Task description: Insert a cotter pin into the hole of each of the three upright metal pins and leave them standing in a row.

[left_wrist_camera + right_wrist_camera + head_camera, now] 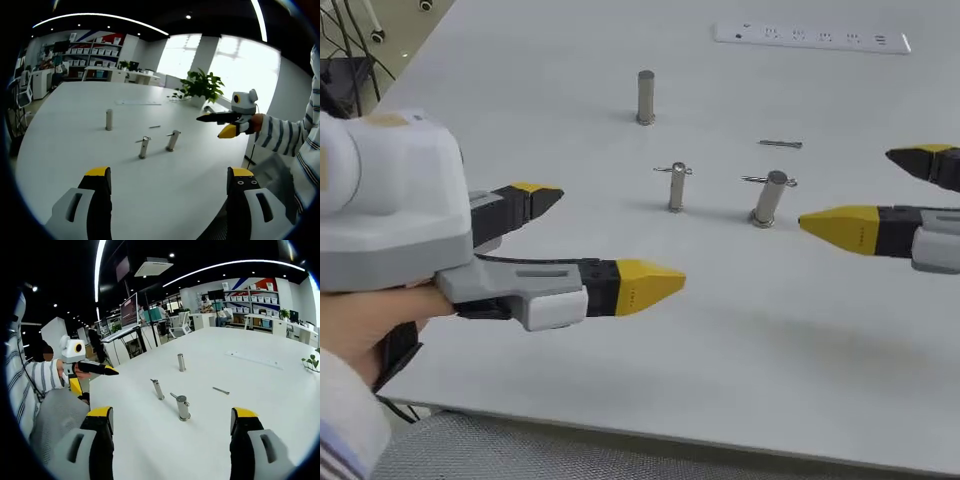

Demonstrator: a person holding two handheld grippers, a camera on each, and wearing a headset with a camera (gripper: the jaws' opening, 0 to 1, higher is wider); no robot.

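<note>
Three upright metal pins stand on the white table. The far pin (645,97) (108,120) (181,362) has a bare hole. The middle pin (677,187) (144,147) (158,389) and the right pin (770,197) (172,140) (183,407) each carry a cotter pin through the top. A loose cotter pin (780,144) (155,126) (220,390) lies flat behind them. My left gripper (605,240) (169,175) hovers open and empty to the left of the pins. On the right of the pins, my right gripper (850,188) (170,415) is open and empty too.
A white power strip (810,38) (137,103) (255,360) lies along the far side of the table. The table's near edge (650,435) runs just below the left gripper. A potted plant (200,87) stands beyond the far end.
</note>
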